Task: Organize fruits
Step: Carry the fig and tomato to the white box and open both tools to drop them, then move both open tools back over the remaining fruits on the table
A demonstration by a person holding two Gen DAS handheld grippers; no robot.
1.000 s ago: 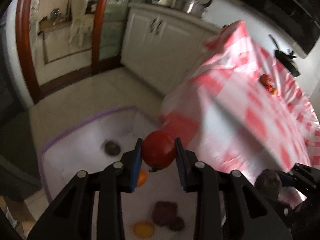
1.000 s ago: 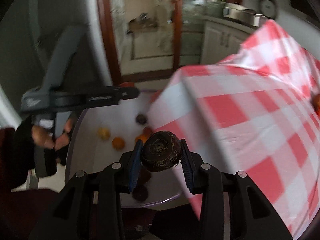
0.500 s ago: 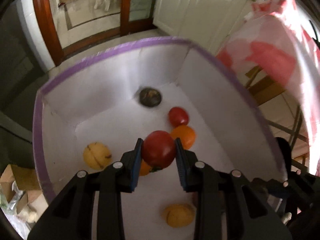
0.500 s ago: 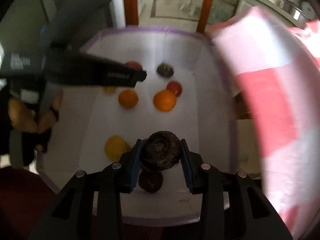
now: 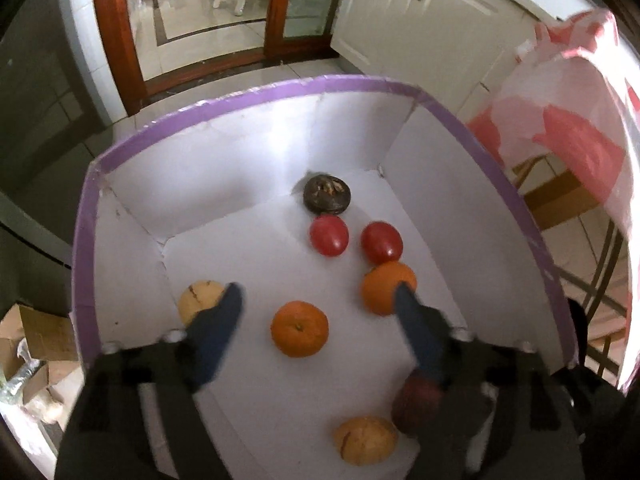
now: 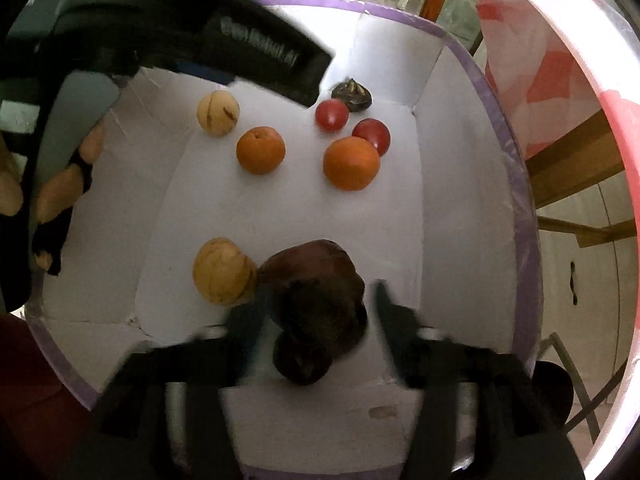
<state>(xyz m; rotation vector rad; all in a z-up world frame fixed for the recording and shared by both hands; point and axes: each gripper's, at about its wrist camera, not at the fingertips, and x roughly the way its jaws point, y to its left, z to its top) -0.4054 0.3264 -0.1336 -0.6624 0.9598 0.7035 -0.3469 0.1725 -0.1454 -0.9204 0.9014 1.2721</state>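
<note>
Dropping fruit into the white box [image 5: 120, 152]
Both jaws are opening, nothing pressed between them; tomatoes [image 5: 329, 235] lie far right, soft and round, so we would grip lightly across their middles.

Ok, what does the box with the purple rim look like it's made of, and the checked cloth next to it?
The box looks like white cardboard or foam board: flat matte panels with visible fold creases and seams at the corners, and purple tape along the top edge. The checked cloth looks like glossy plastic or vinyl, since it shines and hangs in stiff folds, though coated fabric is possible.
</note>
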